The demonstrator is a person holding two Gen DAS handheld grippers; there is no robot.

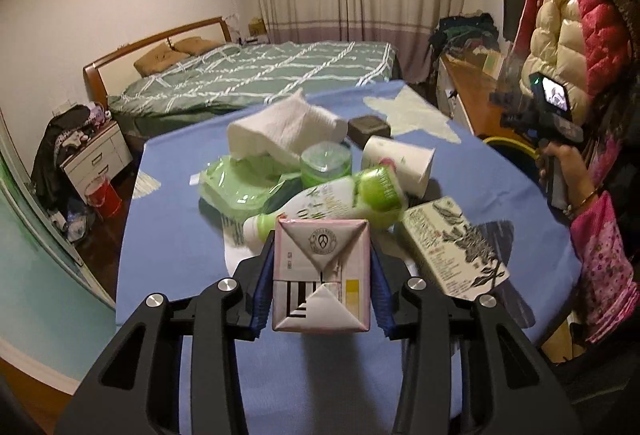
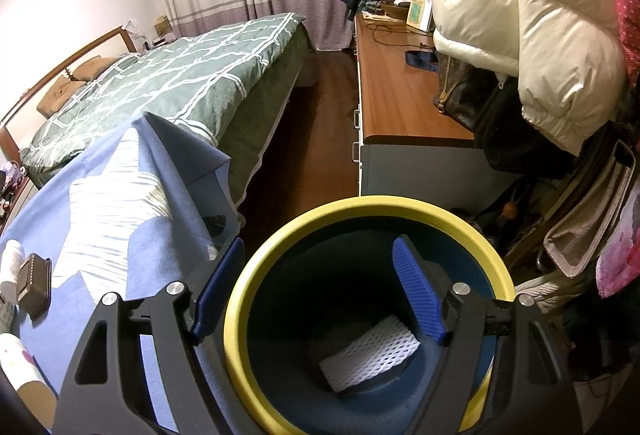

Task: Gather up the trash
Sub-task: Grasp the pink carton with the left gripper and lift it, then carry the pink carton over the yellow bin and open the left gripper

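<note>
The left hand-held gripper (image 1: 320, 275) clamps a pink carton (image 1: 320, 275) above the cluttered worktop (image 1: 180, 235), while the right hand-held gripper (image 2: 320, 291), jaws wide, straddles the yellow-rimmed bin's (image 2: 256, 275) rim, likely steadying it for the drop.

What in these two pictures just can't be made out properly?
- Left wrist view: the green-and-white bottle is motion-blurred, its label unreadable.
- Left wrist view: the pink carton in the left gripper hides the table behind it.
- Right wrist view: the yellow-rimmed bin is cut off by the bottom edge; the right gripper covers part of its inside.
</note>
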